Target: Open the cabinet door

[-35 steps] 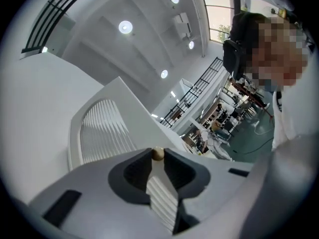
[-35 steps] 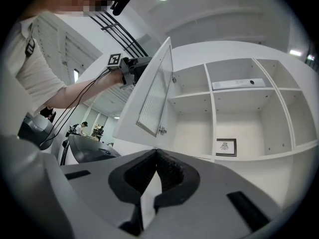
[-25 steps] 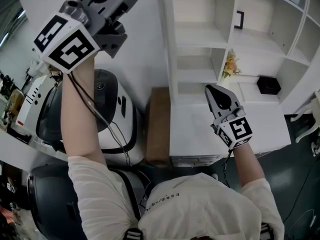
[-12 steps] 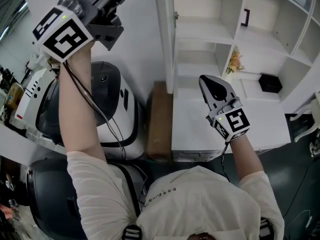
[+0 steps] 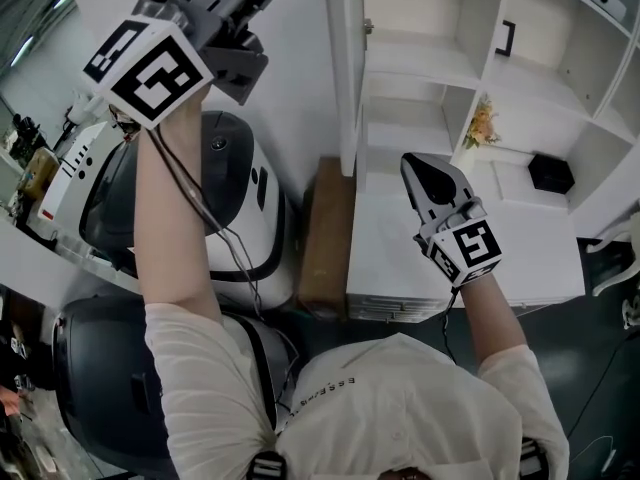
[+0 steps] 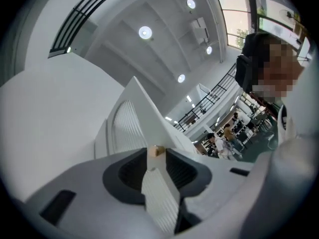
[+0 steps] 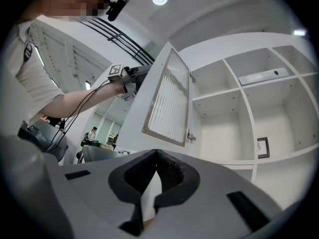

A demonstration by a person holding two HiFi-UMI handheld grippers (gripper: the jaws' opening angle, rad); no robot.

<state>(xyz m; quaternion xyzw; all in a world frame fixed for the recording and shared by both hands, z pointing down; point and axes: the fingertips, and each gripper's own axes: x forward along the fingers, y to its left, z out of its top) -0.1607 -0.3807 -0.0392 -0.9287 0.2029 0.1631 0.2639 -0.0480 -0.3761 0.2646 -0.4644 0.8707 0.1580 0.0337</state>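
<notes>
The cabinet (image 7: 219, 133) door (image 7: 171, 96) stands swung wide, its free edge between the jaws of the left gripper (image 6: 155, 158), which have just been opening and appear to have loosened their hold. The right gripper (image 7: 156, 156) hangs near the shelves, jaws closed on nothing. If the left gripper pulls back crookedly, 1 jaw could snag the edge and drag the door shutward; once released, the door may drift.

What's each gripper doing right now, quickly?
Left gripper: jaws have just been opening, cabinet door edge between them; whether they press it cannot be told.
Right gripper: jaws shut, empty.
</notes>
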